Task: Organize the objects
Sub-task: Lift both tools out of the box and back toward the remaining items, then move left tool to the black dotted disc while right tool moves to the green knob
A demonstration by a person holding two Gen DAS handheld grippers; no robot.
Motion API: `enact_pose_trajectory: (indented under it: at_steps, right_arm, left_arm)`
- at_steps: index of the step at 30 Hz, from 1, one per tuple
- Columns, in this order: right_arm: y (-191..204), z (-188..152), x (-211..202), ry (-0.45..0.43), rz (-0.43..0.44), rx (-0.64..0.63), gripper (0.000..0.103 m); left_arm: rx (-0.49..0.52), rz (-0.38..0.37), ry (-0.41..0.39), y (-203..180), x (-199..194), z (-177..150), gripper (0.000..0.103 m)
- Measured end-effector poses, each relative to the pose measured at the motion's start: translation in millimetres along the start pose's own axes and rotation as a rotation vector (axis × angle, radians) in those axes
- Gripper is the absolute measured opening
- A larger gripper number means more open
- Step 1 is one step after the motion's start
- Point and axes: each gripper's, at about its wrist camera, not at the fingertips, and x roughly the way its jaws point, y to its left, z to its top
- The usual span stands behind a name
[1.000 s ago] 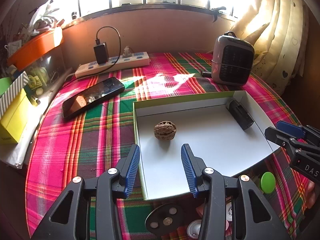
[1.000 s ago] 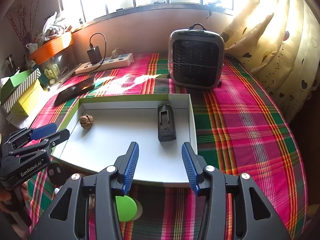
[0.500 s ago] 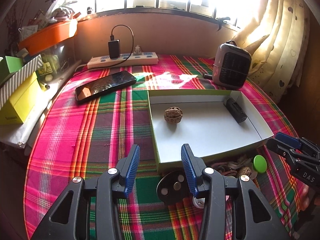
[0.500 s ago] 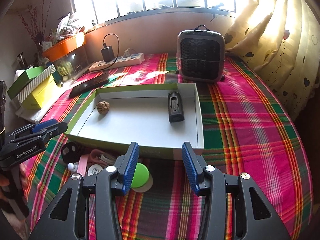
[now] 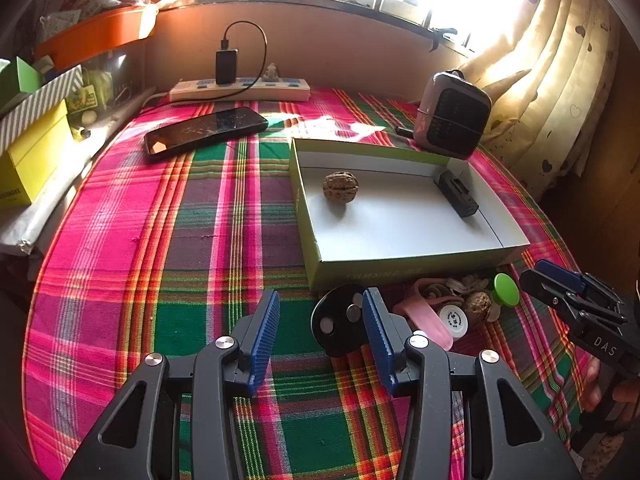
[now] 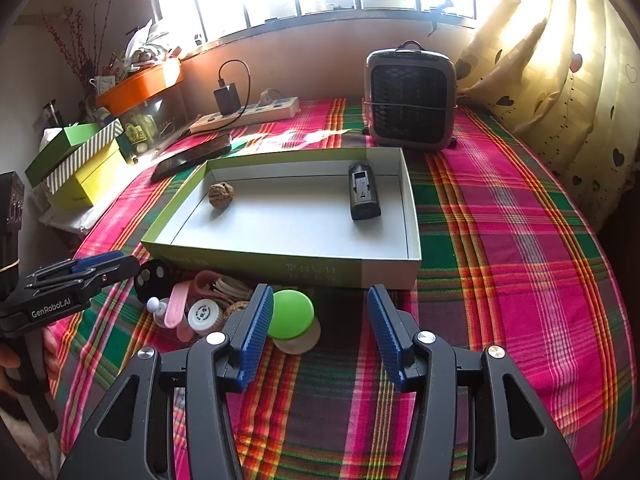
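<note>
Green-lidded jar (image 6: 291, 314) lying on cloth w/ small clutter, just in front of box (image 6: 352, 270), touching inner face of right gripper's (image 6: 320, 330) left finger. Standing open, jaws just widening, nothing gripped. Left gripper (image 5: 318, 330) hovering open too, further from jar; right hand nearer.

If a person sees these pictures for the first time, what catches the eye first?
Probably the bright plaid tablecloth covering the whole table, and the shallow white box at its middle, holding only a walnut and a black device. Next, the pile of small items in front of the box, especially the green lid.
</note>
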Motion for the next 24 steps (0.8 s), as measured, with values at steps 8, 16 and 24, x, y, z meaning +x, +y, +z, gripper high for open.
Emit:
enact_pose_trajectory:
  at_steps: [8,16,24]
  right_arm:
    - [3,-6,1,0.006,0.021,-0.013,0.051]
    - [6,-8,5,0.023,0.034,-0.016,0.052]
    - [6,-9,12,0.041,0.022,-0.022,0.052]
  left_arm:
    - [-0.027,-0.064,0.039,2,8,-9,0.044]
    - [-0.027,-0.061,0.064,4,20,-7,0.045]
    - [-0.034,-0.049,0.072,1,28,-2,0.045]
